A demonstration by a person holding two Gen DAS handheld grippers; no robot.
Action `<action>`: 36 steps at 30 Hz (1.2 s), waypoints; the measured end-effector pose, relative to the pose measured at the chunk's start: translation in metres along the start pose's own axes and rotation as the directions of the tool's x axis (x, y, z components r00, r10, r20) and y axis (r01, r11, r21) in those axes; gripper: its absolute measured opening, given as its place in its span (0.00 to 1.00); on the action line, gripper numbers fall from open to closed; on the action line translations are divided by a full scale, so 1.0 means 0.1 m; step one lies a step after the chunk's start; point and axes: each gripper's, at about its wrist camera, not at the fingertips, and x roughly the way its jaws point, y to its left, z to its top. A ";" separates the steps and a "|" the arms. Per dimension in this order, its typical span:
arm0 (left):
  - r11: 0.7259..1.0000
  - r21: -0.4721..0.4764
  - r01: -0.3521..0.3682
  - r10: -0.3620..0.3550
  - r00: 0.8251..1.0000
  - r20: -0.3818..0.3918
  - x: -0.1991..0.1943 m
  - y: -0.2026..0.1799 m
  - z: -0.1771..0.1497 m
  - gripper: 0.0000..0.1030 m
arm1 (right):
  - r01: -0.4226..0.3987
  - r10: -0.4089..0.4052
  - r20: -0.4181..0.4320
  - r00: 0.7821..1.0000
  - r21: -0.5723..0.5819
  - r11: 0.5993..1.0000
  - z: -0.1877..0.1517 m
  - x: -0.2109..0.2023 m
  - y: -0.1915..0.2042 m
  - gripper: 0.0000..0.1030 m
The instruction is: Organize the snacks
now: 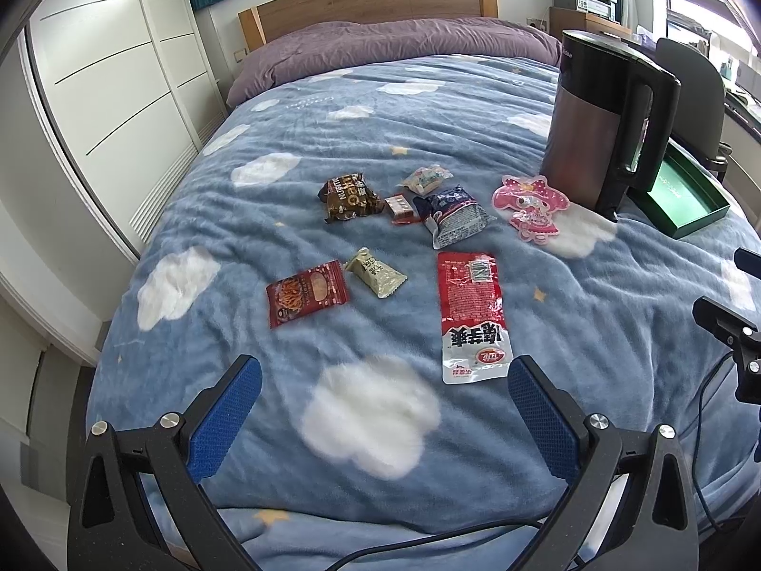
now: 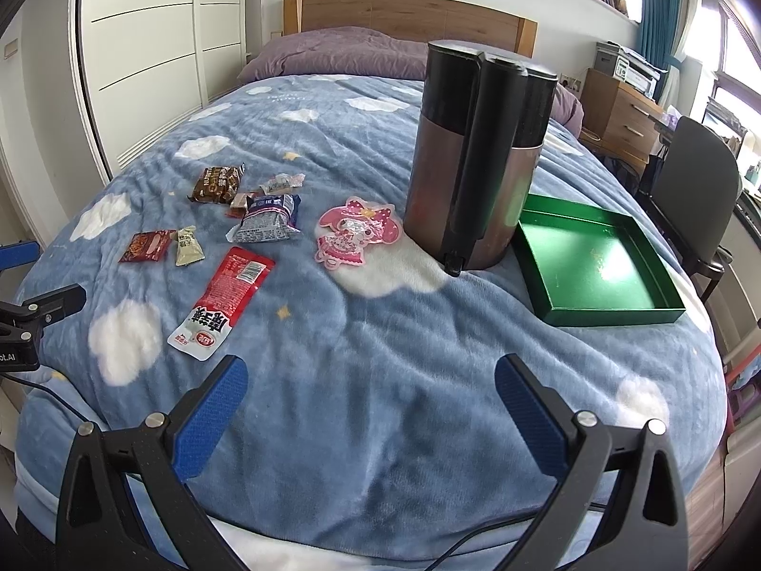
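Note:
Several snack packets lie on a blue cloud-print blanket [image 1: 333,133]. A long red and white packet [image 1: 473,314] [image 2: 223,302] lies nearest. Further off are a small red packet [image 1: 307,292] [image 2: 145,246], a pale green sachet [image 1: 375,272] [image 2: 188,246], a brown packet [image 1: 349,196] [image 2: 216,184], a blue and white packet [image 1: 452,214] [image 2: 268,219] and a pink doll-shaped packet [image 1: 530,207] [image 2: 354,231]. An empty green tray [image 2: 594,261] [image 1: 680,195] sits at the right. My left gripper [image 1: 385,404] and right gripper [image 2: 371,399] both hover open above the blanket's near edge, holding nothing.
A dark electric kettle [image 2: 475,157] [image 1: 609,119] stands on the bed between the snacks and the tray. A purple pillow [image 1: 395,47] and wooden headboard [image 1: 371,4] lie at the far end. White wardrobes [image 1: 109,71] stand to the left, a chair [image 2: 694,190] to the right.

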 end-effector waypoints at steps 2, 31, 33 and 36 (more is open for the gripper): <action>1.000 0.002 0.000 0.000 1.000 0.000 0.00 -0.01 -0.01 0.99 | 0.002 -0.002 0.000 1.000 0.000 1.000 0.02 -0.01 0.01 1.00; 1.000 0.000 -0.006 0.006 1.000 -0.002 0.01 0.05 0.00 0.99 | 0.004 -0.004 -0.002 1.000 0.005 1.000 0.00 -0.02 0.02 1.00; 1.000 -0.003 -0.009 0.009 1.000 0.005 -0.01 0.05 0.01 0.99 | 0.002 -0.002 -0.003 1.000 0.006 1.000 0.01 -0.02 0.02 1.00; 1.000 0.002 -0.018 0.018 1.000 0.014 -0.04 0.04 0.03 0.99 | 0.004 -0.004 -0.002 1.000 0.006 1.000 0.01 -0.02 0.02 1.00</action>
